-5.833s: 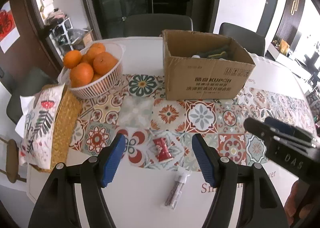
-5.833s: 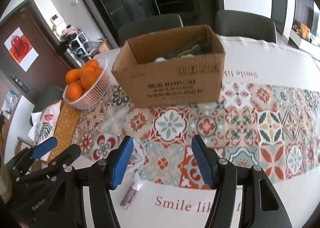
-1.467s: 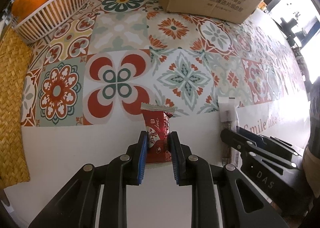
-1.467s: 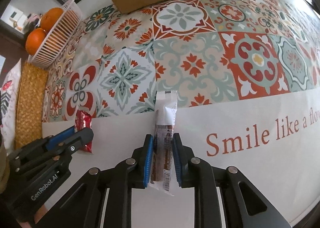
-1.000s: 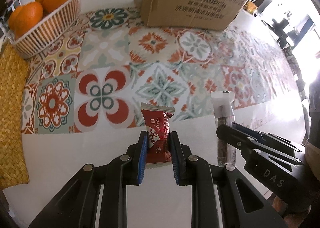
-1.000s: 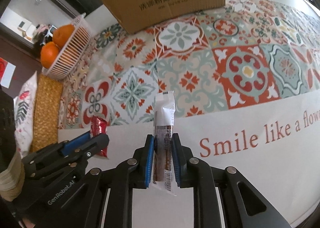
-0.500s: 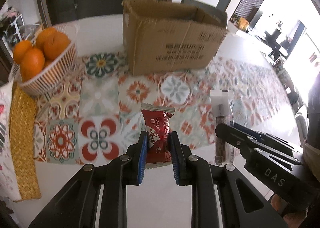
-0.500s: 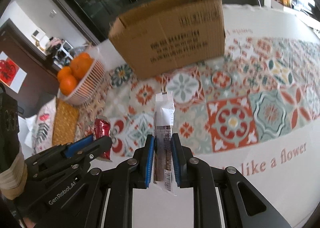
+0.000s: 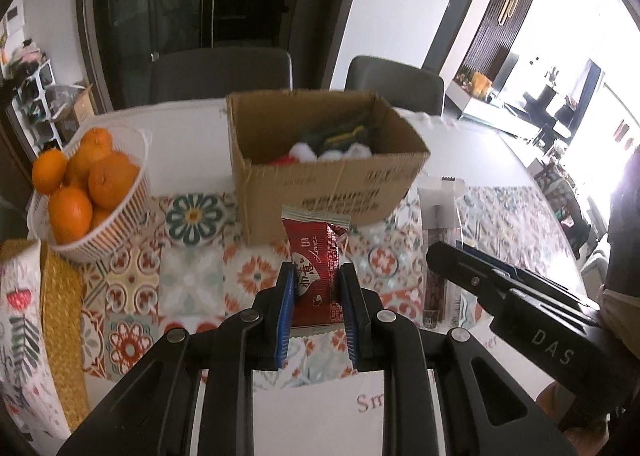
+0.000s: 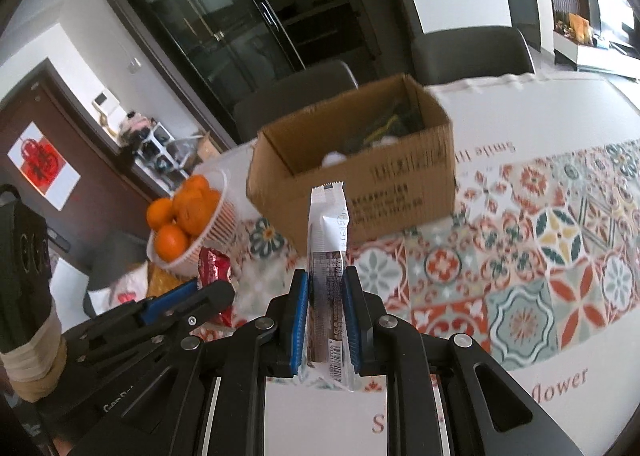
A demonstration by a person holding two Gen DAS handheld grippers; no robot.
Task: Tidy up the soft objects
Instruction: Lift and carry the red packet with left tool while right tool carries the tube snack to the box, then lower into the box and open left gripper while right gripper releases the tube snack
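1. The step in hand looks like the carry: both snacks are off the table and the box (image 9: 320,160) lies ahead of both grippers, open at the top.

2. The left gripper (image 9: 318,292) pinches a red packet (image 9: 316,268) by its lower half, blue pads pressed against its two long edges. The packet stands upright in the air, short of the box's near wall.

3. The right gripper (image 10: 324,296) is clamped on a long white bar (image 10: 328,256), also upright, its crimped top end free above the pads and its barcoded end hanging below them.

4. The next move, as I judge it, calls for bringing each gripper over the box's rim before letting go (the near wall stands between the snacks and the opening, so they must clear it). The two grippers sit close side by side and the opening is not wide, so going in one at a time seems safer.

5. The packet is glossy foil with white script and serrated ends; it bulges slightly between the pads. The bar's wrapper is white at the top and dark with print lower down.

6. The box already holds soft things: white and red fluff and something dark green. A basket (image 9: 120,208) of oranges (image 9: 108,180) stands just left of it on the patterned cloth (image 9: 192,280).
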